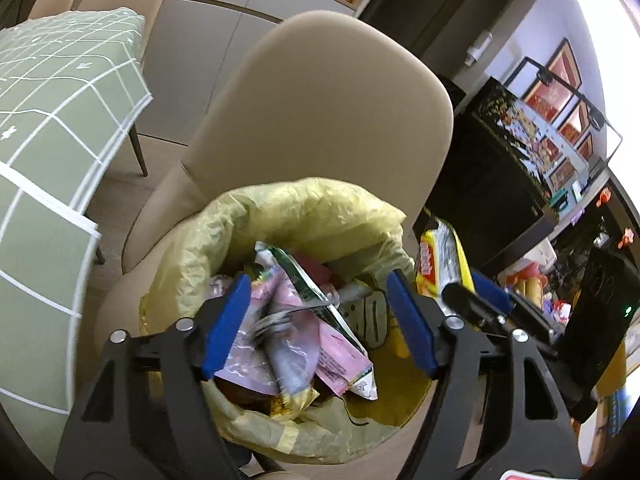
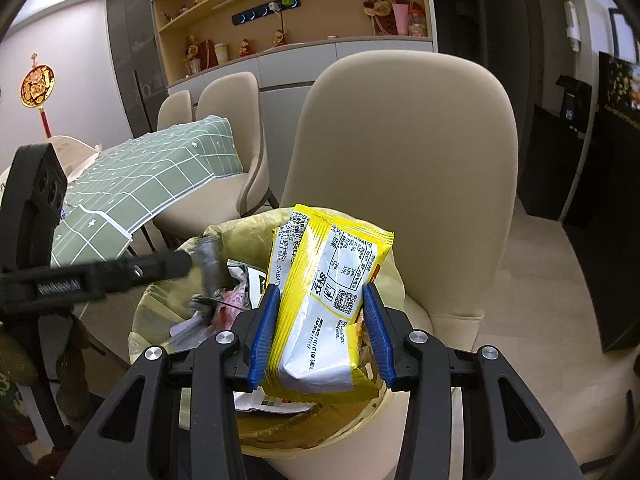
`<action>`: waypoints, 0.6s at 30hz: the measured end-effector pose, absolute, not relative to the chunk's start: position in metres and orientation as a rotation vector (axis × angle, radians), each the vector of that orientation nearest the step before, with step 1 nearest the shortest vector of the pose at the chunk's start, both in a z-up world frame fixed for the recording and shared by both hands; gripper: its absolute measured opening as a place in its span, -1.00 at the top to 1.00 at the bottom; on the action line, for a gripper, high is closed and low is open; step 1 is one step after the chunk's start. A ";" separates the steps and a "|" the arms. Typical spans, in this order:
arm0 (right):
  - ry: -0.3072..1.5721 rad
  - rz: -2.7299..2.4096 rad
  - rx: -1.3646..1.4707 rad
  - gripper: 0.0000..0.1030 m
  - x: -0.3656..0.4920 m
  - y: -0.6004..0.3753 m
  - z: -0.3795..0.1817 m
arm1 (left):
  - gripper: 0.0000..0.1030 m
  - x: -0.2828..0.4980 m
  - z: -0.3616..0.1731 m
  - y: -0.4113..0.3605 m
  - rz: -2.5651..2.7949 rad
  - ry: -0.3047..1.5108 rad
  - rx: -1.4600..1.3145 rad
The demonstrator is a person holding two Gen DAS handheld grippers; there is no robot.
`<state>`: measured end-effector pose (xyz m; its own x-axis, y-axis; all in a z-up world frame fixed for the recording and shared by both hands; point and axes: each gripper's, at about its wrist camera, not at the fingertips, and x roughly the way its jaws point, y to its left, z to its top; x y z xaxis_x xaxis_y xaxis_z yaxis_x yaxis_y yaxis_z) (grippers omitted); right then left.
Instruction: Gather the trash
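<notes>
A trash bin lined with a yellow bag (image 1: 304, 208) (image 2: 176, 276) stands against a beige chair. It holds several wrappers, among them a pink one (image 1: 332, 356) and a blurred grey one (image 1: 280, 344) (image 2: 208, 264). My left gripper (image 1: 318, 292) is open right above the bin with nothing between its blue pads. My right gripper (image 2: 320, 300) is shut on a yellow and white snack packet (image 2: 328, 300) and holds it upright over the bin's right side. The packet (image 1: 438, 264) and right gripper show in the left wrist view at the right.
The beige chair back (image 1: 320, 112) (image 2: 400, 168) rises just behind the bin. A table with a green checked cloth (image 1: 52, 128) (image 2: 140, 184) lies to the left, with more chairs (image 2: 228, 120) behind it. A shelf unit (image 2: 288, 12) fills the back wall.
</notes>
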<state>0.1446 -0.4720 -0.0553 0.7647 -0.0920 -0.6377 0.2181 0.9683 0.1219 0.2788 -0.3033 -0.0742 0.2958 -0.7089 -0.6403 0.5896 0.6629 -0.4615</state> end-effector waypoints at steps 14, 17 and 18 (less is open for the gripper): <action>0.970 -0.010 -0.005 0.21 0.234 -0.388 -0.113 | -0.75 0.247 -0.047 -0.210 -0.633 0.831 -0.195; 1.024 -0.060 -0.030 0.26 0.242 -0.395 -0.118 | -0.82 0.228 -0.036 -0.193 -0.630 0.790 -0.167; 1.035 -0.081 -0.030 0.26 0.242 -0.397 -0.117 | -0.82 0.219 -0.032 -0.188 -0.628 0.768 -0.143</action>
